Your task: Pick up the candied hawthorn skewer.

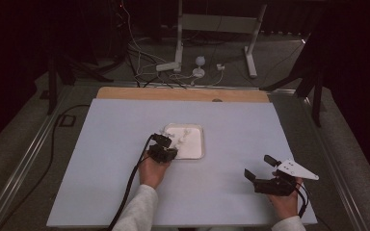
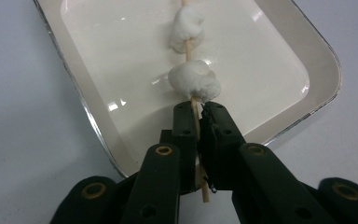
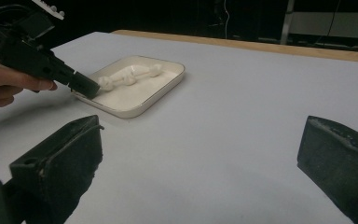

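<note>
At centre of the high view, I'm holding the left gripper (image 1: pixel 166 144) over the white tray (image 1: pixel 200 153) while the right gripper (image 1: pixel 262 168) is idling at lower right, with bare table (image 1: pixel 241 120) all around. Mid-frame in the left gripper view, my jaws are pinching the wooden skewer (image 2: pixel 195 116) just below a marshmallow (image 2: pixel 194 80); I'd lift straight to avoid snagging the tray's rim. Low in the right gripper view, my jaws are standing spread and empty.
</note>
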